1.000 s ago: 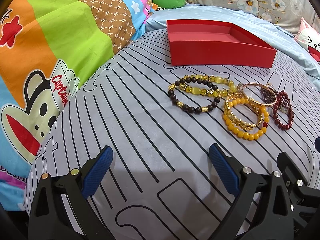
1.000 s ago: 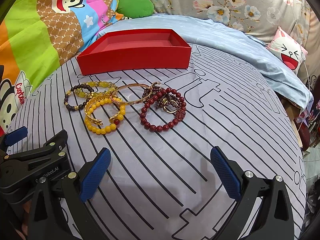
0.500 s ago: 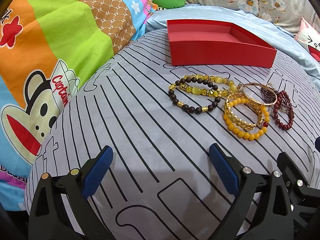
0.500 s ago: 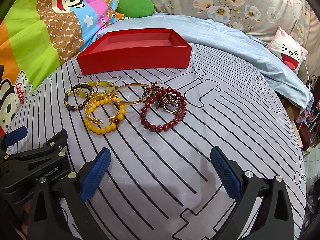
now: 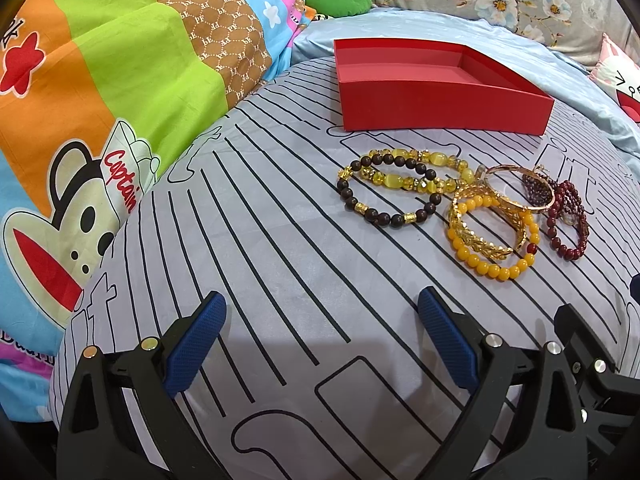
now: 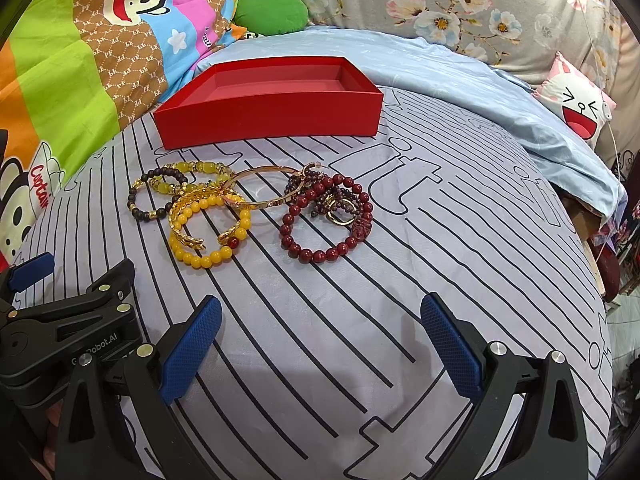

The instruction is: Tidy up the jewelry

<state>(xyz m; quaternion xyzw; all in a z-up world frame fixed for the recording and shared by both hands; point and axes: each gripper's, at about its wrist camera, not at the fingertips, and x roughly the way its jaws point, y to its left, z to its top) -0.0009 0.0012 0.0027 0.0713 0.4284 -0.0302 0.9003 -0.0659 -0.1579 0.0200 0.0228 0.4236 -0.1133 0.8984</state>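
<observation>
Grey striped sheet (image 5: 256,248) | red box (image 6: 268,116) | floral fabric (image 6: 460,12) behind

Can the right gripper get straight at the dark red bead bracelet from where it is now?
Probably yes. The right gripper is open, and only bare striped bedding lies between it and the dark red bead bracelet. The bracelet's far side is tangled with a smaller beaded piece; its near arc lies free.

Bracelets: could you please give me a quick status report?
Left gripper and right gripper open, holding nothing. Bracelets piled on the bedsheet, none in the red box. Nothing in the way.
</observation>
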